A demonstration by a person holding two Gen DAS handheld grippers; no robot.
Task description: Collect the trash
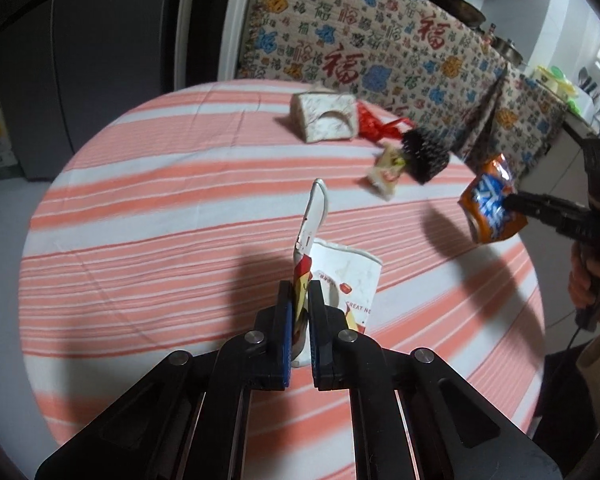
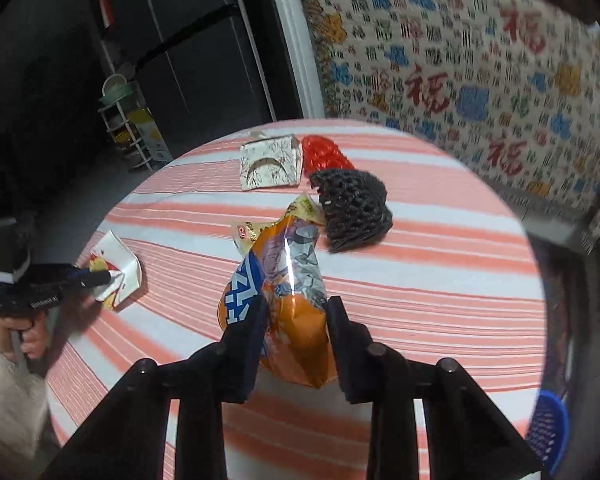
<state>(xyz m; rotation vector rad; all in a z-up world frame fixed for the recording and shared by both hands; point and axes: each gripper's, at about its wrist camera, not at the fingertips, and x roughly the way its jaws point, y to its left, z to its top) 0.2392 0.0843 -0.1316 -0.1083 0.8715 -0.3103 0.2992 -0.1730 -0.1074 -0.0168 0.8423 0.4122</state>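
My left gripper is shut on a flattened white paper cup with red and yellow print, held just above the striped table; it also shows in the right wrist view. My right gripper is shut on an orange and blue snack bag, lifted above the table; the bag shows in the left wrist view. On the table lie a black foam net, a red foam net, a small yellow wrapper and a white paper box.
The round table has a pink and white striped cloth. A patterned cloth hangs behind it. A dark fridge stands at the back left. A blue basket sits low at the right.
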